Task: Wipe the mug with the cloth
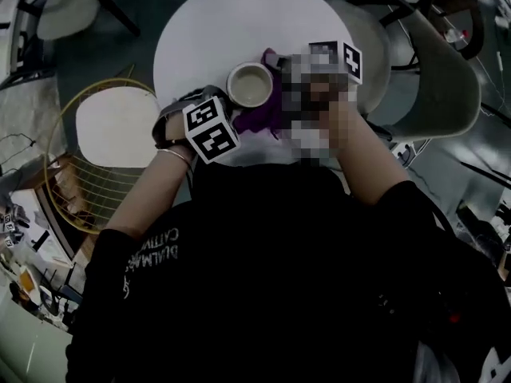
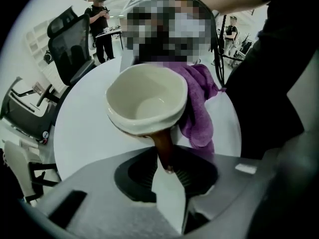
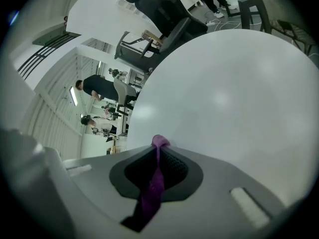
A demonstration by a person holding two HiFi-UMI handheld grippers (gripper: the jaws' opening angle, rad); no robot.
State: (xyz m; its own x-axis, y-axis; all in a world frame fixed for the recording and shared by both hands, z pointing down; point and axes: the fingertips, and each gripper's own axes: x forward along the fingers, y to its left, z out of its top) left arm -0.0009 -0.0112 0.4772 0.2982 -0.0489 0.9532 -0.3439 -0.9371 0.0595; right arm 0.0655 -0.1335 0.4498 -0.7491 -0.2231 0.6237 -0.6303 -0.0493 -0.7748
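While the mug seems to stand near the person's edge of the round white counter, with its cream mouth turned up, its brown handle points back toward the left gripper. This gripper comes down steeply from above, and its jaws look closed on the handle, one pad on each side. The purple cloth hangs against the outer wall of the mug, on the side away from the left gripper, and touches it just under the rim. From there the cloth runs to the right gripper, whose jaws are pressed together on a thin fold of it. The right gripper points more level and looks out over the bare counter, so the mug is not before its jaws but beside them, toward the left hand. I judge that the left hand keeps the mug steady, and the right one must bring the cloth sideways along the wall to wipe it.
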